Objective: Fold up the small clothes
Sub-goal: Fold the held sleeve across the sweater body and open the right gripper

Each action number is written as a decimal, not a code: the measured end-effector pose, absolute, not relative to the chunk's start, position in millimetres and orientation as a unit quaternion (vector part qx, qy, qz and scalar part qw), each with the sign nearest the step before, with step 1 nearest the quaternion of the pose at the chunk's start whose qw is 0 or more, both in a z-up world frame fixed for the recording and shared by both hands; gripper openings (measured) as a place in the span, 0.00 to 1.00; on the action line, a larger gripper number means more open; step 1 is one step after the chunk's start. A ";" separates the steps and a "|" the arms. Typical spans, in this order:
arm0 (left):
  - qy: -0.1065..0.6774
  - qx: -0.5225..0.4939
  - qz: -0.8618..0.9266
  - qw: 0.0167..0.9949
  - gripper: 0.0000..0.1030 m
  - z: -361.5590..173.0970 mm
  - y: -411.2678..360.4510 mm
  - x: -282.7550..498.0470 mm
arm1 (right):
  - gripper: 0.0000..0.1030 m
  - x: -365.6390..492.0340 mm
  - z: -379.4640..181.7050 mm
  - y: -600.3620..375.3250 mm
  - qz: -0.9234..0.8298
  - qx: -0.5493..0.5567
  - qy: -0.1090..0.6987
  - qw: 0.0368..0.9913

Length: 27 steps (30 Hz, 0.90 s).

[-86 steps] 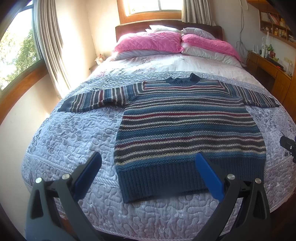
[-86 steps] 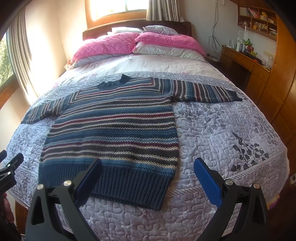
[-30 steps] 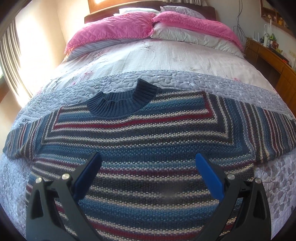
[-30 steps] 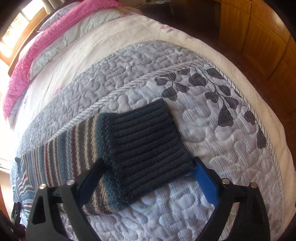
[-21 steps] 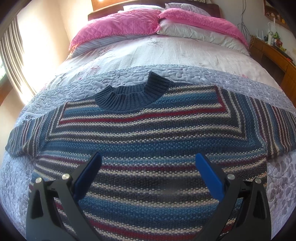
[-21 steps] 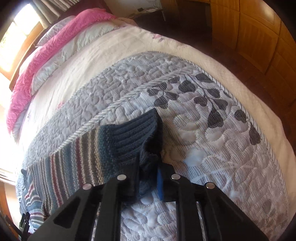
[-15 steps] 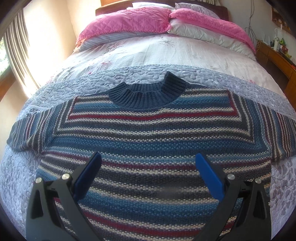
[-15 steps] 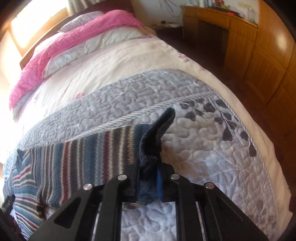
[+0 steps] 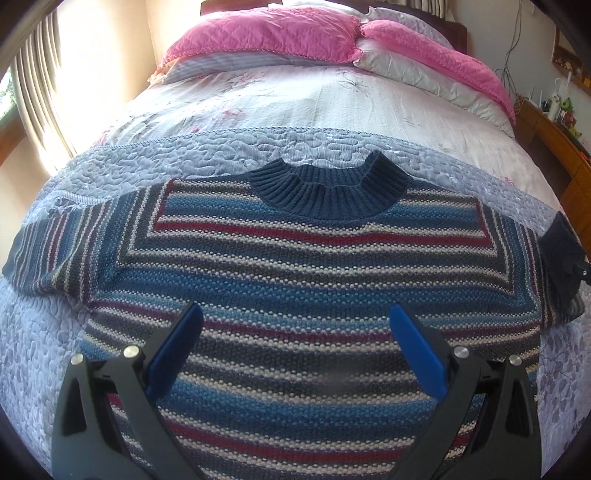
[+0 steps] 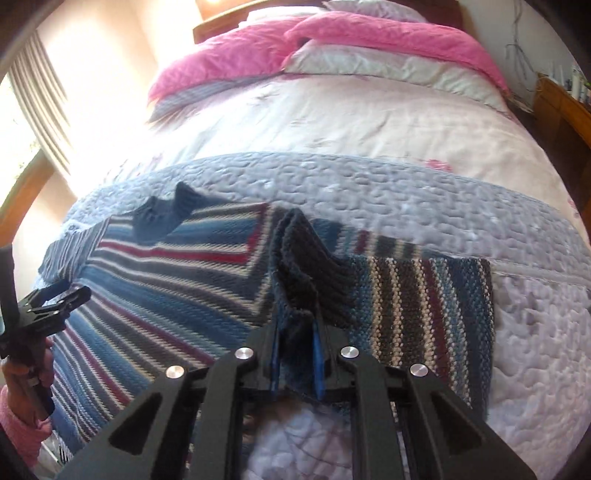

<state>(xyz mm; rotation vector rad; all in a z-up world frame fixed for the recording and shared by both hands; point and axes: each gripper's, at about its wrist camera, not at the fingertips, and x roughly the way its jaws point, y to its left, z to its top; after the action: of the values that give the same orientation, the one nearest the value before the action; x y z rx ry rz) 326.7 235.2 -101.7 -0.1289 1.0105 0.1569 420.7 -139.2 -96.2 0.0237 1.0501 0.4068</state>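
A striped knit sweater [image 9: 317,280] in blue, red, grey and cream lies flat on the bed, its dark blue ribbed collar [image 9: 332,188] toward the pillows. My left gripper [image 9: 295,339] hovers open above the chest, nothing between its blue pads. In the right wrist view my right gripper [image 10: 297,332] is shut on the dark ribbed cuff [image 10: 306,258] of the right sleeve, which is lifted and doubled back over the striped sleeve [image 10: 424,295] toward the body. That cuff [image 9: 561,258] shows at the right edge of the left wrist view. The left sleeve [image 9: 55,251] lies spread out.
The lilac quilted bedspread [image 9: 258,155] covers the bed's near half, with a pale floral sheet [image 9: 332,92] and pink pillows [image 9: 266,33] beyond. Wooden furniture [image 9: 565,147] stands along the right, a curtained window [image 9: 33,92] on the left. A hand in a pink sleeve [image 10: 22,417] holds the left gripper.
My right gripper closed on the right cuff, lifted it and carried it leftward over the sleeve toward the sweater's body. My left gripper drifted slightly, staying open above the chest.
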 end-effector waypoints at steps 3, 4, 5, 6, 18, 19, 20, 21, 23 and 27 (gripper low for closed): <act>0.492 -0.064 0.067 0.866 0.97 -105.1 235.9 325.5 | 0.16 425.6 -116.5 -109.6 0.196 -0.009 0.516 0.834; 0.493 -0.061 0.065 0.865 0.97 -105.6 234.8 325.6 | 0.18 428.7 -123.9 -104.9 0.196 -0.008 0.524 0.829; 0.494 -0.059 0.062 0.866 0.97 -105.7 233.6 325.5 | 0.25 428.1 -129.8 -102.1 0.200 -0.004 0.531 0.824; 0.494 -0.058 0.057 0.865 0.97 -105.8 232.0 325.8 | 0.33 427.1 -134.5 -100.8 0.209 0.004 0.538 0.816; 0.545 -0.121 -0.139 0.818 0.97 -109.6 122.0 368.5 | 0.40 355.2 -100.5 -199.0 0.194 0.101 0.503 0.836; 0.558 -0.132 -0.166 0.802 0.97 -114.8 105.4 377.0 | 0.40 348.7 -100.9 -210.9 0.182 0.102 0.503 0.839; 0.569 -0.143 -0.184 0.789 0.97 -120.2 90.0 384.3 | 0.40 343.4 -101.6 -220.1 0.171 0.101 0.504 0.840; 0.577 -0.150 -0.196 0.779 0.97 -125.5 76.8 390.3 | 0.40 337.0 -103.8 -229.5 0.162 0.099 0.506 0.842; 0.593 -0.160 -0.207 0.762 0.96 -137.5 55.7 400.8 | 0.41 327.4 -107.5 -244.4 0.151 0.098 0.507 0.843; 0.606 -0.172 -0.196 0.752 0.89 -155.2 33.6 411.1 | 0.44 312.9 -114.0 -261.6 0.133 0.085 0.505 0.848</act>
<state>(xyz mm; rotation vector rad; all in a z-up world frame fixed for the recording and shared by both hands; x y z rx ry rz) 411.1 33.6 -155.2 -0.3758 1.3229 -0.4279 312.9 -261.6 -114.0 0.1788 1.0648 0.2800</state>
